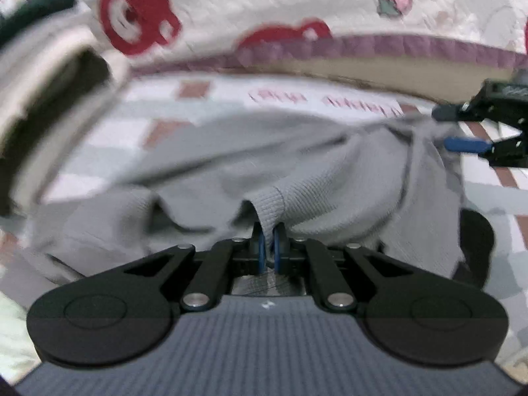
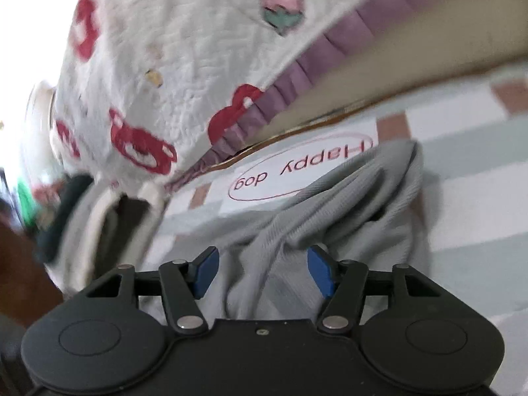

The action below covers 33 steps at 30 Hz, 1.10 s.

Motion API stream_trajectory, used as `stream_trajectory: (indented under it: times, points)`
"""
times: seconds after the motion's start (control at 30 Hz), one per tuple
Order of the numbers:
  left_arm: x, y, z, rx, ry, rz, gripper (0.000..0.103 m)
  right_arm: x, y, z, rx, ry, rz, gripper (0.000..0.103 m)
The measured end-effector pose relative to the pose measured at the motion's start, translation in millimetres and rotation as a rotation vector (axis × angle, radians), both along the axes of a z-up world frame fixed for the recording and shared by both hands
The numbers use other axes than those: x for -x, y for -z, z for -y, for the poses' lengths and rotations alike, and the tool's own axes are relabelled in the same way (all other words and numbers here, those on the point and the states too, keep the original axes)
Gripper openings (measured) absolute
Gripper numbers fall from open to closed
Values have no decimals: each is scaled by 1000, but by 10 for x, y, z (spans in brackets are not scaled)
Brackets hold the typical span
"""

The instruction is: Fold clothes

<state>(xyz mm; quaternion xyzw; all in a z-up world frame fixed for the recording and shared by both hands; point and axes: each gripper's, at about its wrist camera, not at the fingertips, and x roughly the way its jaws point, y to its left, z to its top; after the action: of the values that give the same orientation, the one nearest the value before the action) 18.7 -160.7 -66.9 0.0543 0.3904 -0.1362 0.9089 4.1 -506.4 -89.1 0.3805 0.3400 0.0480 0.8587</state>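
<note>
Grey sweater (image 1: 297,151) lies bunched up on a checked mat (image 1: 165,125) w/ pink squares and grey and white blocks. That mat has a red ring w/ the words "Happy dog" (image 2: 297,168) on it, and the top edge of the sweater sits just by those words. Behind the mat hangs a white blanket (image 1: 264,6) w/ red bears and a purple frill (image 2: 297,72) along its edge. On the left side sits a pale bag or box (image 1: 59,92) w/ a dark inside, but it's too blurry to tell which. Left gripper (image 1: 270,244) tips down at the cloth, and its two blue pads are squeezed nearly together w/ a fold of the ribbed sweater cuff pinched in between, so it's holding the sweater. Cloth rises up from that pinch like a little tent. Right gripper (image 2: 264,270) also tips down, and it's rolled a bit so the whole room looks slanted in its view. Its blue pads (image 2: 206,272) stand wide apart, w/ grey cloth lying in the gap but not pressed by either pad. In the left wrist view the right gripper (image 1: 462,128) pokes in from the right edge, right by the far side of the sweater, one finger above and one below, open.
</note>
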Motion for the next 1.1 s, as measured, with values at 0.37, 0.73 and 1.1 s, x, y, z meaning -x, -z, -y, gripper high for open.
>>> stream_trajectory:
  times: [0.37,0.73,1.1]
  points:
    - [448,-578,-494,28,-100,129,4,265,-66,-248,68,-193,214,6]
    - [874,-816,-381,160,75,106,4,821,-1024,182,374,-193,377,6]
    - [517,6,-390,119,-54,-215,5,832,-307,71,577,-178,108,51]
